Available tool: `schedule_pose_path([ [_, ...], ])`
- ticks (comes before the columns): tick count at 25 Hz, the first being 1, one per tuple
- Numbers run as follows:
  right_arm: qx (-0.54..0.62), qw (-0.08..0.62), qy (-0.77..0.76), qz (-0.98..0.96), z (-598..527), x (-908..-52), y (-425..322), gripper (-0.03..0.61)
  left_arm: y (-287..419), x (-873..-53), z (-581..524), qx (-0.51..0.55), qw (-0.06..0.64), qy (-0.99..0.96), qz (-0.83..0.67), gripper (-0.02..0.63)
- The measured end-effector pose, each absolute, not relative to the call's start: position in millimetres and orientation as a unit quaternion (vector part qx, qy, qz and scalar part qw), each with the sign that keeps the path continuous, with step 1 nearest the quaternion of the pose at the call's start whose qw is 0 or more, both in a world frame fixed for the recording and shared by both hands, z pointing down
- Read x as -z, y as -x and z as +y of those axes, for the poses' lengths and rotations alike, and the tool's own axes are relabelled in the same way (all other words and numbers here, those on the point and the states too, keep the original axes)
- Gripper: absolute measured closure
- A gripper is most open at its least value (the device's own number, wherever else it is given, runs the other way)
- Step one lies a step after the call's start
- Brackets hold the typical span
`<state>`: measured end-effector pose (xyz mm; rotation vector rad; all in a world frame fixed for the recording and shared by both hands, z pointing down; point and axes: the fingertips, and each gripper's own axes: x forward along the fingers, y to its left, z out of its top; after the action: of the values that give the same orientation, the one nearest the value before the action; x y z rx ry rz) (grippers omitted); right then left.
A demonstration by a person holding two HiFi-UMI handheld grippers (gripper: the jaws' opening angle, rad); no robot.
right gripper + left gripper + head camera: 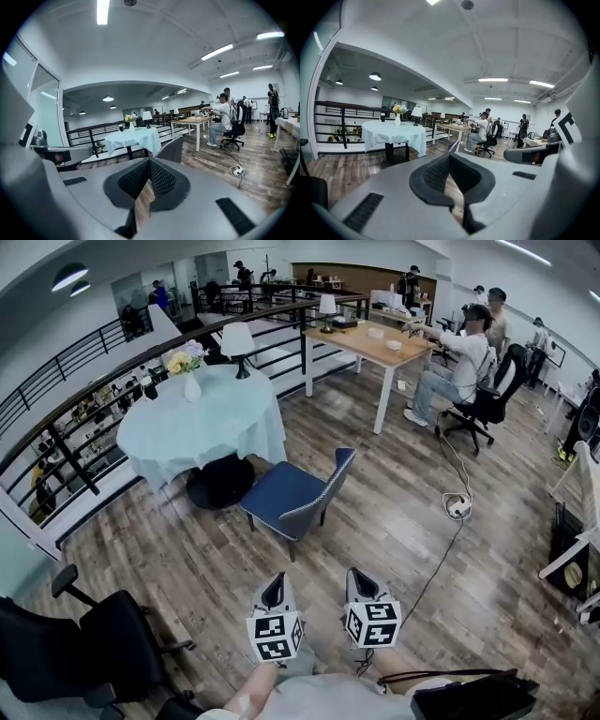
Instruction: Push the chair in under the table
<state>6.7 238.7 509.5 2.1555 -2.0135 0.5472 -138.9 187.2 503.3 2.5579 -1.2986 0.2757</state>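
A blue-seated chair (295,495) with a grey patterned back stands on the wood floor, angled and pulled out from the round table (202,418) with its pale blue cloth. Its backrest faces me. My left gripper (274,581) and right gripper (357,575) are side by side low in the head view, well short of the chair and touching nothing. Both are shut and hold nothing. In the left gripper view the left gripper (450,155) points toward the table (393,133), with only a sliver of the chair (453,146) showing. Beyond the right gripper (149,160) rises the chair back (172,149).
A vase of flowers (187,367) and a lamp (238,341) stand on the table. A black office chair (84,643) sits at lower left. A railing (56,427) runs behind the table. A wooden desk (370,343), a seated person (459,362) and a floor power strip (457,507) lie right.
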Motion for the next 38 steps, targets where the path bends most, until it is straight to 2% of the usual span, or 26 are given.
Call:
schedule_pose_path([
  [19, -0.191, 0.09, -0.711, -0.671, 144.2, -513.6, -32.9, 0.561, 113.8, -505.9, 91.4, -0.103, 0.142, -0.874, -0.453, 0.611],
  [38, -0.208, 0.084, -0.729, -0.646, 35.1, -524.9, -51.5, 0.561, 119.2, -520.7, -19.6, -0.126, 0.14, -0.879, -0.439, 0.611],
])
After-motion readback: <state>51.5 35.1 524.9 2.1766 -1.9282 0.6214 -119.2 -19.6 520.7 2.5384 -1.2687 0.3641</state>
